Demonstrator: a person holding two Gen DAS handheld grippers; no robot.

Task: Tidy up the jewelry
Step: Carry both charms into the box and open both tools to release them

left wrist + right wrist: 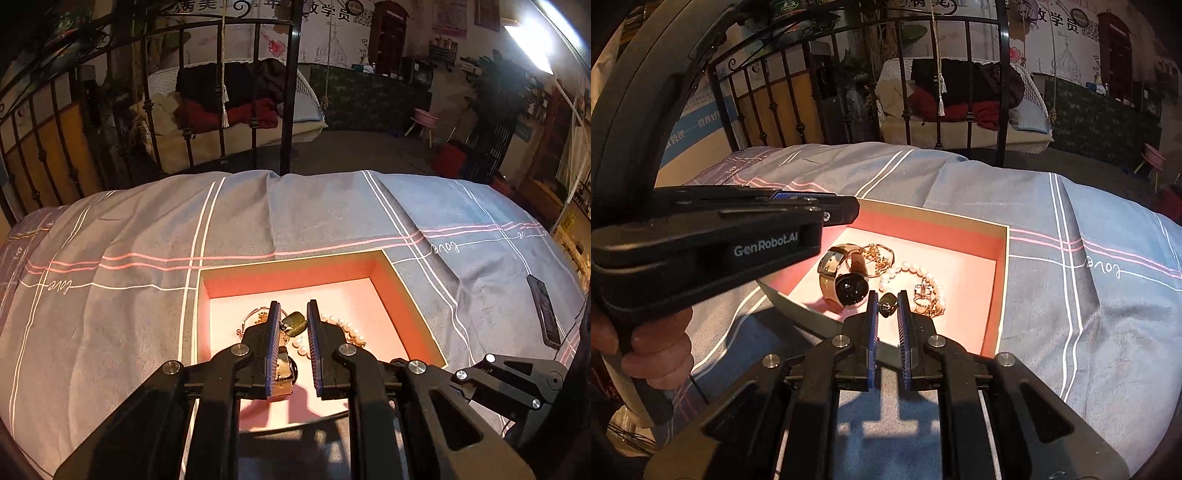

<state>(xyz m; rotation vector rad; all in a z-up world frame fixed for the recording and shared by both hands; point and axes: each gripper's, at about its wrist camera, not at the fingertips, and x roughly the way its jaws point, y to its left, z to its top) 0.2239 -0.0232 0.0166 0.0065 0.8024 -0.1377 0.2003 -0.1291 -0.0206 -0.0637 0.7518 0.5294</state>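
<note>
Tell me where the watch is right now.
In the right wrist view the watch lies in the pink-lined box, toward its left side, just left of the gold chains and the pearl bracelet.

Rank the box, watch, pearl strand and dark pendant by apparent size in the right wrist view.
1. Box
2. Watch
3. Pearl strand, though it is partly hidden and close to the watch in extent
4. Dark pendant

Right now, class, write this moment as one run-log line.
left tongs: shut | right tongs: shut | open box: watch, pearl string, dark pendant, gold chains inside | box on striped bedcover
</note>
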